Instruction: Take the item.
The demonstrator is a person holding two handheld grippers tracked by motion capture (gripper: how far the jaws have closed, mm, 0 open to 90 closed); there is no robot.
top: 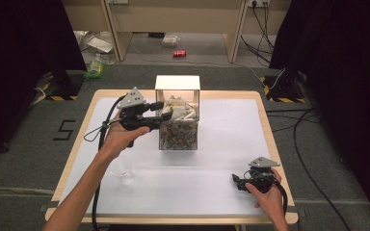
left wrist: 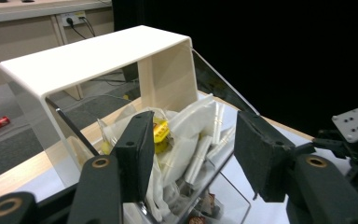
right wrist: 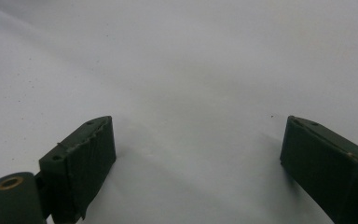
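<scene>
The table (top: 231, 139) is mostly bare white. At its far middle stands a clear box (top: 178, 130) with a cream lid piece over its back half. The box holds small wrapped bits below and white sachets (left wrist: 193, 140) heaped on top, with a yellow one (left wrist: 161, 131) among them. Near left on the table sits a clear cup (top: 123, 172), which looks empty.

The left gripper (top: 160, 111) hangs at the box's left rim, pointing into the open top. Its jaws stand partly apart over the sachets; nothing is between them that I can see pinched. I'd judge the pick is only starting: the reach is made, the grab is not, and carrying a sachet out, perhaps to the cup, is all to come.

The right gripper (top: 237, 182) rests near right, jaws wide apart over bare table, holding nothing
</scene>
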